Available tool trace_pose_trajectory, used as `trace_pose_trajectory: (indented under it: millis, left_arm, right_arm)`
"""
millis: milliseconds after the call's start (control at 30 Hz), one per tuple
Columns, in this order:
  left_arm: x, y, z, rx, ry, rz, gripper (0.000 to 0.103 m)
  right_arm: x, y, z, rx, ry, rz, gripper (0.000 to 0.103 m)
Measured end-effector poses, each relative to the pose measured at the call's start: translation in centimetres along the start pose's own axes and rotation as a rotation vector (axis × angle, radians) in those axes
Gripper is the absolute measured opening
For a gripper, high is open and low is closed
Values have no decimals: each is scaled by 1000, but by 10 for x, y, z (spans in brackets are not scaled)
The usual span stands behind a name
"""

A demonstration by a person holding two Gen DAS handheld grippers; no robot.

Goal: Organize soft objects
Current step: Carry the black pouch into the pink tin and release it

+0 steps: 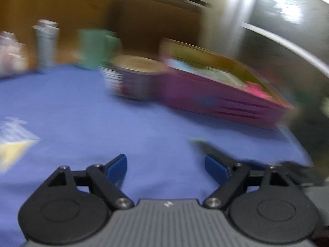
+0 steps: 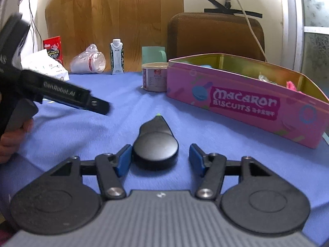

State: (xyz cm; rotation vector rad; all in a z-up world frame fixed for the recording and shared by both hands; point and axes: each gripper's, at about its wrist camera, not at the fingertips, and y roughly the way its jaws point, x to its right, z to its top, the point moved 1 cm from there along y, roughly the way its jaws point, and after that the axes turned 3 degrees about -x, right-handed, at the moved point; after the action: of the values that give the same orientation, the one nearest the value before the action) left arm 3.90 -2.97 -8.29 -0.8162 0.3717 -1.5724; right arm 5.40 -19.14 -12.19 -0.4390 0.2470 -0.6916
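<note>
Pink biscuit tin [image 2: 242, 100] stands open, soft bits inside; just before it, right gripper [image 2: 160, 158] and left gripper [image 1: 165, 169] gape, grasping nothing.

Open blue cloth [image 2: 86, 135] centre-left; pink tin [image 2: 242, 100] right, cup [image 2: 154, 77] and carton [image 2: 117, 56] behind.

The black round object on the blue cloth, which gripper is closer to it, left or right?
Right. The right gripper has the black round object between its open fingers, on the blue cloth. The left gripper hovers off to its left, farther away.
</note>
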Motion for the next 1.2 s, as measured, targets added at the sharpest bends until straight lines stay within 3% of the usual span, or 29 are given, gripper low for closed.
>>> trace_pose_trajectory:
  millis: [67, 100, 167, 233, 367, 467, 633, 767, 900, 967, 1067, 1133, 1167, 1200]
  left_arm:
    - [13, 13, 4, -55, 0, -114, 85]
    - [19, 17, 5, -63, 10, -132, 85]
    - [32, 26, 7, -79, 39, -149, 86]
    - [39, 30, 9, -87, 46, -163, 82]
    - [45, 32, 17, -91, 44, -155, 67]
    - [53, 25, 29, -63, 41, -192, 66]
    - [81, 10, 64, 48, 141, -200, 68]
    - [103, 23, 98, 93, 180, -219, 68]
    - [124, 58, 119, 79, 204, -248, 69]
    - [132, 75, 127, 65, 214, -205, 70]
    - [129, 93, 137, 55, 190, -127, 72]
    - [122, 98, 139, 62, 164, -69, 75]
    - [118, 99, 139, 65, 152, -48, 78]
    - [115, 100, 138, 65, 144, -31, 80]
  right_arm:
    - [-2, -2, -2, 9, -6, -1, 62]
    - [-2, -2, -2, 11, -7, 6, 57]
    - [-3, -2, -2, 13, -13, 17, 50]
    - [-4, -3, -2, 17, -21, 19, 50]
    - [-1, -10, -5, 54, -23, -13, 50]
    - [4, -22, -2, 124, -11, -30, 50]
    - [15, -41, 18, 277, -28, -108, 50]
    - [35, -37, 43, 334, -42, -188, 50]
    - [76, -12, 67, 291, 20, -258, 50]
    - [99, 5, 79, 221, 71, -269, 50]
    - [131, 32, 97, 82, 117, -345, 50]
    - [150, 46, 101, 48, 129, -424, 51]
    - [157, 48, 101, 55, 137, -466, 54]
    - [162, 48, 100, 58, 145, -491, 64]
